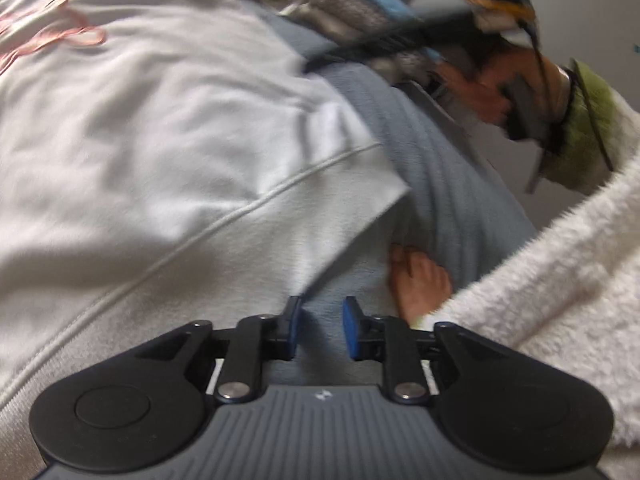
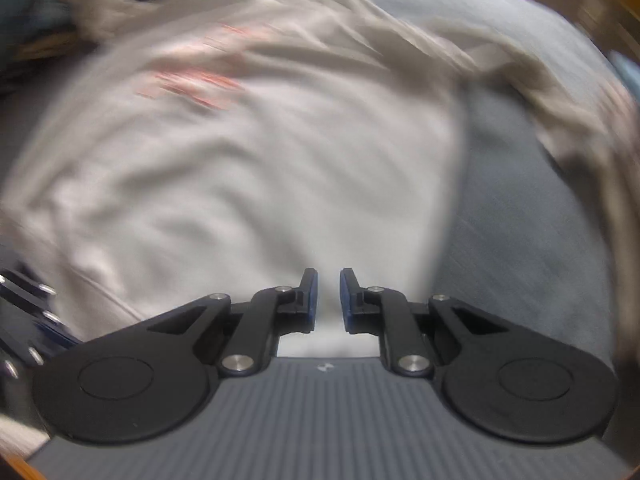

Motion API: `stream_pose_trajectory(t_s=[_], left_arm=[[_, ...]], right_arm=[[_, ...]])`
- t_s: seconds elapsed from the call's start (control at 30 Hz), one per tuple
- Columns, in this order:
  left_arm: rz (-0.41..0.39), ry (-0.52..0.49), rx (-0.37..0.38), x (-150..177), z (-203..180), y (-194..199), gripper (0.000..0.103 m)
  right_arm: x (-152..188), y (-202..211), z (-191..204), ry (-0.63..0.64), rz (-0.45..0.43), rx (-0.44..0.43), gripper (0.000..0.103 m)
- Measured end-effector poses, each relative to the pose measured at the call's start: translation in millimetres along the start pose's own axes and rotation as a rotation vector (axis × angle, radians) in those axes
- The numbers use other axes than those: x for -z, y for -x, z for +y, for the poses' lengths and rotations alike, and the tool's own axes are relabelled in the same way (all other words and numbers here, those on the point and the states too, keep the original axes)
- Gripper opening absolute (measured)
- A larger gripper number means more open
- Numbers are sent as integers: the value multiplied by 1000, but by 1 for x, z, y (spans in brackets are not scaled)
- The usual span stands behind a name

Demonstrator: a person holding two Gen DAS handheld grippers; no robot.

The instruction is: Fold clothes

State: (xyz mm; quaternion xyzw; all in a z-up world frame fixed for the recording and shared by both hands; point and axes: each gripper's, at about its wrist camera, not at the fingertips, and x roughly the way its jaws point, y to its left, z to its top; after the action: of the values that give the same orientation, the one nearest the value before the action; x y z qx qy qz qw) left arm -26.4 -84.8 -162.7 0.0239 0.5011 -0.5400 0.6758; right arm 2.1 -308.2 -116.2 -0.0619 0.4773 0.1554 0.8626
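The white sweatshirt (image 1: 168, 152) is seen spread, not folded, on a grey blanket (image 1: 452, 184); both tongs, left (image 1: 322, 330) and right (image 2: 329, 300), are parted and empty.

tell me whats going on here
A person is folding clothes with a handheld gripper in each hand. A white sweatshirt with pink print lies spread on a grey blanket. The left gripper and the right gripper are both open, holding nothing, near the sweatshirt's edge. The right wrist view is blurred. A bare foot rests on the blanket by the left gripper.
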Motion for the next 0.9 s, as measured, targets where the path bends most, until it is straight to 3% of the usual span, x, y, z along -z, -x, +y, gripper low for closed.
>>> stream_pose_trajectory(t_s=[0.13, 0.3, 0.37, 0.47, 0.7, 0.77, 0.9], left_arm=[[-5, 47, -48, 0, 10, 11, 23], [-11, 106, -109, 0, 22, 25, 26], [-13, 133, -119, 0, 27, 28, 23], [-16, 167, -71, 4, 36, 34, 26], [-5, 184, -25, 3, 50, 35, 26], [-1, 182, -22, 3, 50, 36, 26], [6, 176, -27, 3, 45, 35, 26]], right_arm=[[-35, -33, 51, 101, -63, -129, 12], [-51, -67, 79, 157, -57, -190, 12], [-43, -74, 77, 170, -37, -169, 13], [-18, -59, 50, 141, -32, -152, 13], [35, -7, -15, 32, 65, 98, 15], [34, 2, -11, 44, 36, 107, 16], [7, -4, 30, 85, -63, -83, 15]])
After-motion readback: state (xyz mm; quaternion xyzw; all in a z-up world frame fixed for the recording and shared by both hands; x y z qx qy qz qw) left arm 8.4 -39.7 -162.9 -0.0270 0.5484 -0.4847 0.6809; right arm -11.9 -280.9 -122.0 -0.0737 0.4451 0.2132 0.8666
